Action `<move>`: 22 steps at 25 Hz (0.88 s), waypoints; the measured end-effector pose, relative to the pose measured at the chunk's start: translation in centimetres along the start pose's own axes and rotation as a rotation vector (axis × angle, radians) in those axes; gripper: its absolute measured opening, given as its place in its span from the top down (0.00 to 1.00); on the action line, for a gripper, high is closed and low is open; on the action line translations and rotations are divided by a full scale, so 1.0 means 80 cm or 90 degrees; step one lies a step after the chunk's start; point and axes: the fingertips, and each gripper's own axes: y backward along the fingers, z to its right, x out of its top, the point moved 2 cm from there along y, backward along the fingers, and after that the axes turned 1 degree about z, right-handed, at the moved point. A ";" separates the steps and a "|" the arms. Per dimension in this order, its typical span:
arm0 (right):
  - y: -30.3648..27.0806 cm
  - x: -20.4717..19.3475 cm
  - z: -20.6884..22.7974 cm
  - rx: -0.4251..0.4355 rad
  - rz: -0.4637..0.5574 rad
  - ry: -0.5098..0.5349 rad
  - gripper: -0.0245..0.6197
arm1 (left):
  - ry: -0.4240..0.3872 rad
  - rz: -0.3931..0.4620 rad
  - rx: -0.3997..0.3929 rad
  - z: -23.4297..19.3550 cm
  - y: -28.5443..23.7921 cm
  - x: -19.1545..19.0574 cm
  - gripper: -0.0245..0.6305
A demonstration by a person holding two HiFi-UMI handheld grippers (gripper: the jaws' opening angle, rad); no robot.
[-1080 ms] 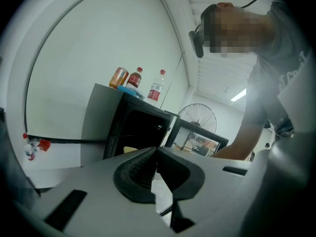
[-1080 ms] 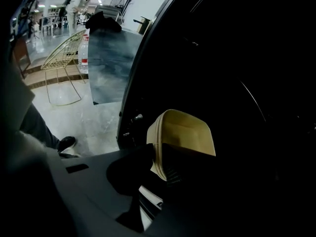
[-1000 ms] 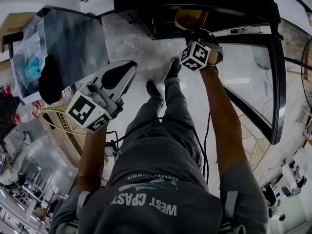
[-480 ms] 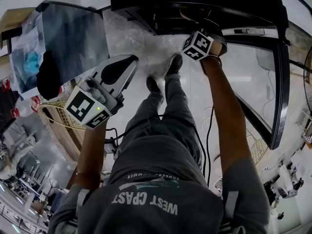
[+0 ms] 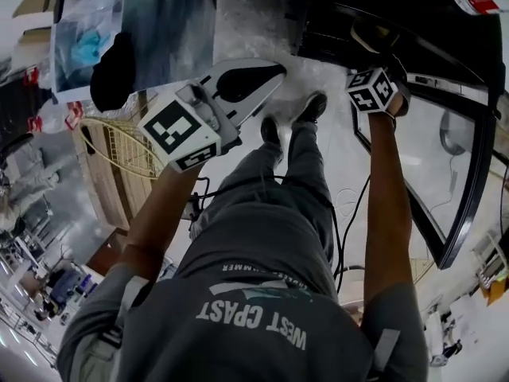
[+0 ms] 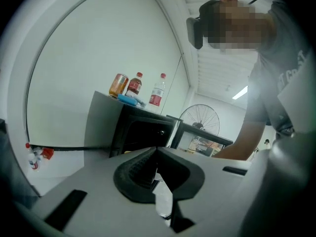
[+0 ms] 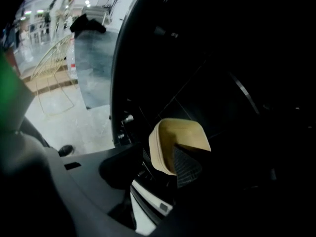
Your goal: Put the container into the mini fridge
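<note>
A tan plastic container (image 7: 180,139) lies tilted inside the dark mini fridge (image 7: 227,78). My right gripper (image 7: 163,162) reaches into the fridge, its jaws opening around the container's rim. One ribbed pad (image 7: 188,168) sits inside the container and the other jaw stands off its outer wall. In the head view the right gripper's marker cube (image 5: 371,91) is at the fridge's mouth (image 5: 350,14) and its jaws are hidden in the dark. My left gripper (image 5: 278,68) hangs shut and empty over the floor, well left of the fridge.
The fridge's glass door (image 5: 469,157) stands swung open to the right of my right arm. Bottles and a can (image 6: 136,87) stand on top of the fridge (image 6: 143,132). A wire rack (image 5: 119,146) and a grey panel (image 5: 159,30) are at the left. A fan (image 6: 200,118) stands behind.
My right gripper has pushed deeper into the fridge with the container, which no longer shows in the head view. The left gripper has drifted up and right in that view.
</note>
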 end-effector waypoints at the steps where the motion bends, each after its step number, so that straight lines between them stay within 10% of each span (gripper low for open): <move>1: 0.013 0.006 0.001 -0.005 0.007 -0.017 0.64 | -0.005 0.003 -0.001 0.000 0.003 0.006 0.94; 8: 0.125 0.073 -0.003 -0.027 0.110 -0.122 0.88 | -0.040 0.028 0.003 0.002 0.041 0.045 0.94; 22: 0.416 0.222 -0.008 0.044 0.363 -0.181 0.92 | -0.096 0.073 0.001 0.033 0.129 0.100 0.94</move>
